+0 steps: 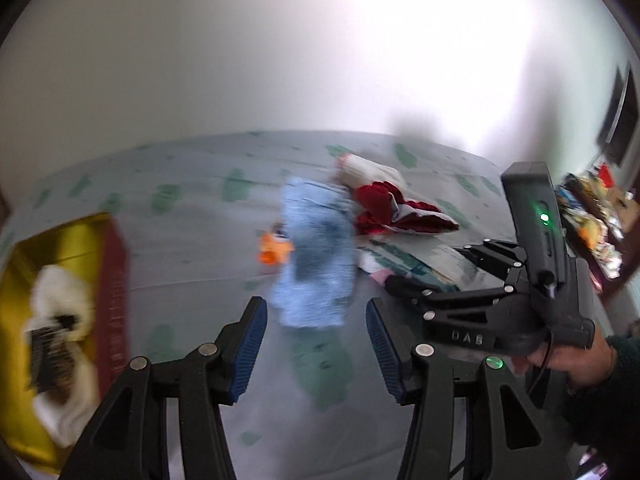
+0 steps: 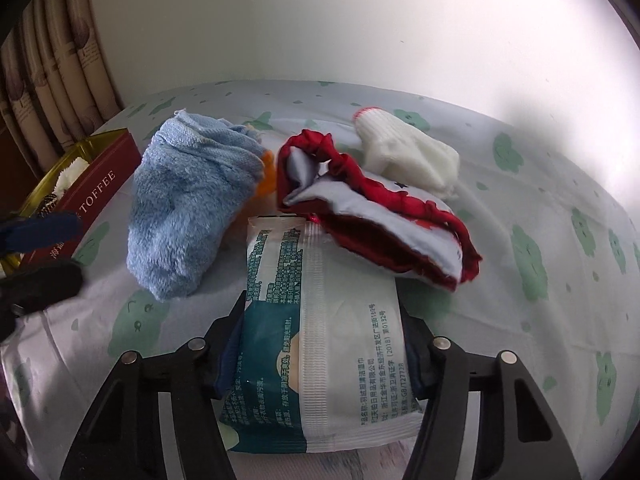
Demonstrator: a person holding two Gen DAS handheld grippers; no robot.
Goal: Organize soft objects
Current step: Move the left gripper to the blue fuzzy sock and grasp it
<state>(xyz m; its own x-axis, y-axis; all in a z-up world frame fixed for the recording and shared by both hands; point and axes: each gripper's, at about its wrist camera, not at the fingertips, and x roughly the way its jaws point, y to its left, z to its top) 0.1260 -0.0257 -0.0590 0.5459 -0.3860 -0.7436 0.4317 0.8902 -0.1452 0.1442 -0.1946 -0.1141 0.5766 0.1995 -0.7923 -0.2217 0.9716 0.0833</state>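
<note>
We see a bed covered by a pale sheet printed with green shapes, and everything lies on it. At its left edge sits a red box marked TOFFEE with a gold lining; a white fluffy item and something dark rest inside it.

Near the middle of the bed lies a blue fluffy cloth, bunched and pointing toward the box. Just beside it on the right lies a red and grey fabric piece with a ruffled red border, and its lower edge overlaps the far end of a wet wipes pack. Beyond the red piece, toward the far edge, rests a white knitted glove with a red-trimmed cuff. A small orange item peeks out from behind the blue cloth.

Our right tongs press on both sides of the wet wipes pack, clamped on it while it lies on the sheet nearest us. Our left tongs stand wide apart with nothing between them, hovering above the sheet just short of the blue cloth. A hand in a dark sleeve grips the right tool.
</note>
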